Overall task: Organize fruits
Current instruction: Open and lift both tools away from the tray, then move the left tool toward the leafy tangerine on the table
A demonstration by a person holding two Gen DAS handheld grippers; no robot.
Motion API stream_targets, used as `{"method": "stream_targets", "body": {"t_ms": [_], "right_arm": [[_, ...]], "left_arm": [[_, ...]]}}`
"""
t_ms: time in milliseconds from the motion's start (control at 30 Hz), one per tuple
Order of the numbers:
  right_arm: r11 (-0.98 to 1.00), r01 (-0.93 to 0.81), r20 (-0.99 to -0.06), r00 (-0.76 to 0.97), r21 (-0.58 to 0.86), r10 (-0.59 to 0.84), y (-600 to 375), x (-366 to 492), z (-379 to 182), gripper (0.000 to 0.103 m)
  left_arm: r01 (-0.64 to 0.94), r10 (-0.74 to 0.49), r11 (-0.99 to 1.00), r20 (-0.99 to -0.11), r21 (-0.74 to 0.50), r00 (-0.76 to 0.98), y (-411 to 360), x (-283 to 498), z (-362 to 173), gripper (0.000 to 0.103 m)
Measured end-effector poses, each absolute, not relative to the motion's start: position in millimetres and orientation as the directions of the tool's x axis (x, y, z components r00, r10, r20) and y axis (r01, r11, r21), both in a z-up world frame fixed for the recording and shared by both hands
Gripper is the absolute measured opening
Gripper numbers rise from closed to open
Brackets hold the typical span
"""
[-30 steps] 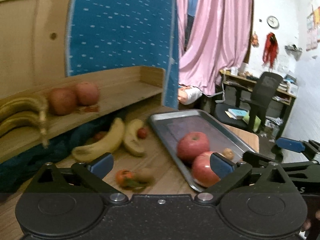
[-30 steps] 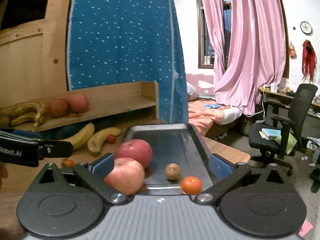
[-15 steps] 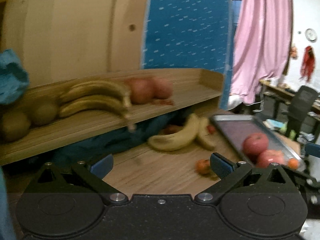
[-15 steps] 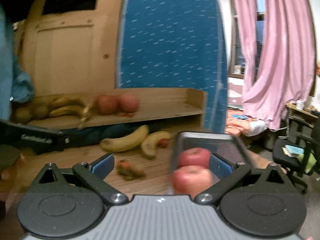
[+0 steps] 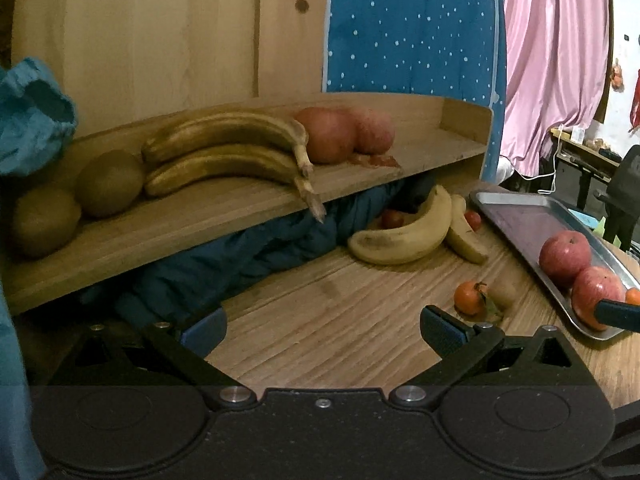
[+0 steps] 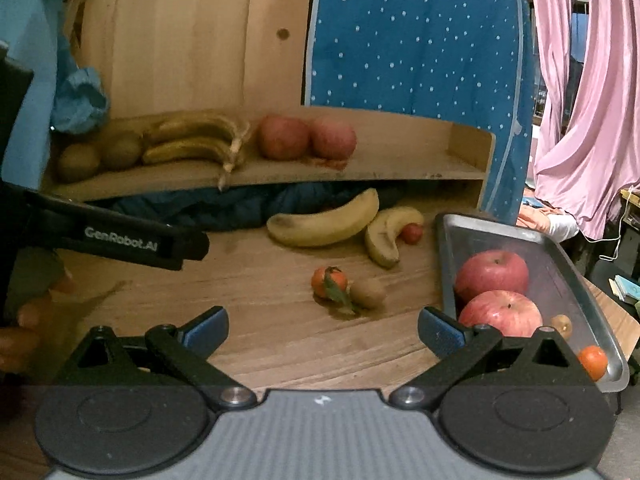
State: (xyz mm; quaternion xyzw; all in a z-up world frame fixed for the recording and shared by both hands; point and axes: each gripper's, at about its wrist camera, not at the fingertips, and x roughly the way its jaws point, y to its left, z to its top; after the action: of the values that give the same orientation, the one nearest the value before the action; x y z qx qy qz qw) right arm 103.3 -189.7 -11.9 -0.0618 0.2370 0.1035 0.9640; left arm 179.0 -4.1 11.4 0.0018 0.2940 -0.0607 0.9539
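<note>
My left gripper [image 5: 323, 325] is open over bare wood, nothing between its fingers. My right gripper [image 6: 323, 323] is open too, low over the table. A wooden shelf [image 5: 248, 204] holds two kiwis [image 5: 108, 182], a banana bunch [image 5: 224, 152] and two apples [image 5: 332, 140]. On the table lie two loose bananas [image 6: 324, 222], a small red fruit [image 6: 412, 233], a tangerine [image 6: 329, 281] and a kiwi [image 6: 367, 292]. A metal tray [image 6: 556, 264] on the right holds two apples [image 6: 492, 274], a small brown fruit [image 6: 562, 325] and a tangerine [image 6: 593, 361].
Dark blue cloth [image 5: 240, 264] is stuffed under the shelf. A light blue cloth [image 5: 32, 120] sits at the shelf's left end. A blue dotted panel [image 6: 416, 40] stands behind, pink curtains [image 6: 592, 100] to the right. The left gripper's arm [image 6: 116, 236] crosses the right wrist view.
Both views have swung left, away from the tray toward the shelf and the open table. Both grippers stayed open and empty.
</note>
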Motion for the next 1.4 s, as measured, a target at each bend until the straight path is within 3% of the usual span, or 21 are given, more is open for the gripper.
{"method": "stream_targets", "body": {"t_ms": [1000,1400], "right_arm": [[0.873,-0.397,-0.518,0.83,-0.285,0.209,-226.1,158.5,-16.2,0.102],[0.857,-0.424,-0.531,0.817,-0.292,0.223,-229.5,169.0,-19.5,0.089]], "left_arm": [[0.291,-0.25,0.956,-0.611,-0.034,0.751,-80.6,223.3,-0.7,0.102],[0.293,-0.267,0.954,-0.615,-0.061,0.742,-77.6,229.6,-5.9,0.102]]}}
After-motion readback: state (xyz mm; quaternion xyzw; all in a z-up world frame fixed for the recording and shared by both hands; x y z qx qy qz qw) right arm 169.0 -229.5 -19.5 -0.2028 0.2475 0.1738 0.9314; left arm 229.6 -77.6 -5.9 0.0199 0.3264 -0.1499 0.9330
